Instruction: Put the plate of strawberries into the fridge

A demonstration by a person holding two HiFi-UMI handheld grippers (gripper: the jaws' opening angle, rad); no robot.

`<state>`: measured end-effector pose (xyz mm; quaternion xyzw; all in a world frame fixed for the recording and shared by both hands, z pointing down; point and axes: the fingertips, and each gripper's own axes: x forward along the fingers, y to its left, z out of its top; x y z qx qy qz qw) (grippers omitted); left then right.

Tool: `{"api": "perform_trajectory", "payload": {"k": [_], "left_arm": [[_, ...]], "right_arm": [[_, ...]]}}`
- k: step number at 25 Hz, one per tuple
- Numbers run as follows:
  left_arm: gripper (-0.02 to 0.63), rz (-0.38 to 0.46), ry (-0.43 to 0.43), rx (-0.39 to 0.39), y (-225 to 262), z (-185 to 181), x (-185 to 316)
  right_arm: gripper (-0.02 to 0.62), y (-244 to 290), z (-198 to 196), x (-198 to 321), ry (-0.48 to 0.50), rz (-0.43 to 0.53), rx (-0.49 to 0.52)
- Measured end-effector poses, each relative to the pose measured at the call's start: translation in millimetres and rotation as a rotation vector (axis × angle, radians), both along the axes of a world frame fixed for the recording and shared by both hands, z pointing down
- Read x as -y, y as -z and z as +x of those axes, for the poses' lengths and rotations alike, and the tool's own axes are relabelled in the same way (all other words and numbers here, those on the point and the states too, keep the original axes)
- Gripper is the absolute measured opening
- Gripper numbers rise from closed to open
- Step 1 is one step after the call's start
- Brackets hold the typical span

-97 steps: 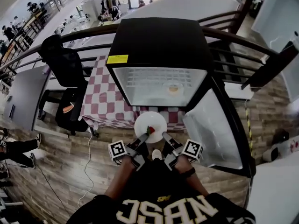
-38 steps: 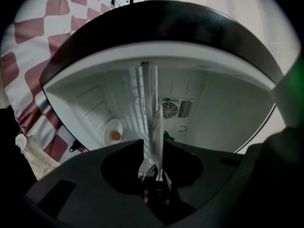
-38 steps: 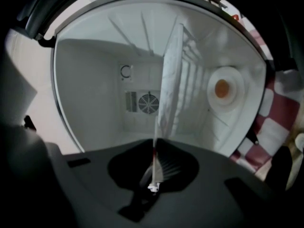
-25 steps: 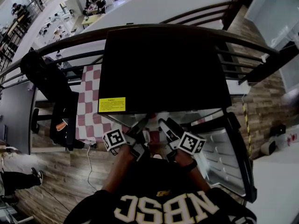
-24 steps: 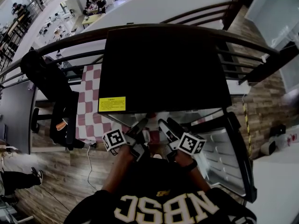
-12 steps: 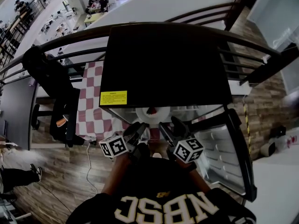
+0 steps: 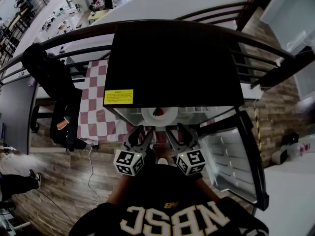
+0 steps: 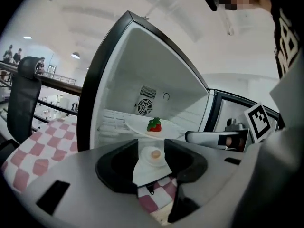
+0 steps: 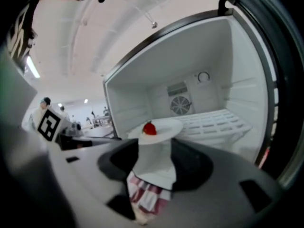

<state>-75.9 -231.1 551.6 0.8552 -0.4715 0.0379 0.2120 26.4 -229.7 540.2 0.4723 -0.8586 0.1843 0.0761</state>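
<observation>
- On the fridge shelf (image 7: 199, 110), the plate of strawberries (image 7: 159, 116) sits just beyond both grippers.
- Your left gripper (image 7: 142, 132) and right gripper (image 7: 176, 130) stand spread and empty, jaws just now closing slightly.

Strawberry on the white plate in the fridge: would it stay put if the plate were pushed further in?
Probably not: the strawberry sits loose and rounded on the smooth, shallow plate, so it could roll or slide. The plate looks rigid and would likely glide over the ribbed shelf.

Head view looks steeply down on the fridge (image 7: 172, 63); both gripper views face inside, close (all share the plate (image 7: 168, 118)).
</observation>
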Motion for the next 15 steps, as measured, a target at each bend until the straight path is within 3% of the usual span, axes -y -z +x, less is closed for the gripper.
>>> {"api": "perform_trajectory", "payload": {"k": [3,8,15], "left_arm": [[0.146,0.003,0.012,-0.002,2.3,2.5,1.8],[0.082,0.048,-0.001,0.078,3.6,5.9,3.0],[0.035,0.039,-0.013,0.091,-0.3,8.7,7.5]], "right_arm": [[0.151,1.8,-1.9,0.8,-0.01,0.011,-0.028],[0.047,-0.3,-2.7,-1.0,-0.017,0.001,-0.018],[0.037,-2.9,-9.6,2.0,0.008,-0.011,-0.01]]}}
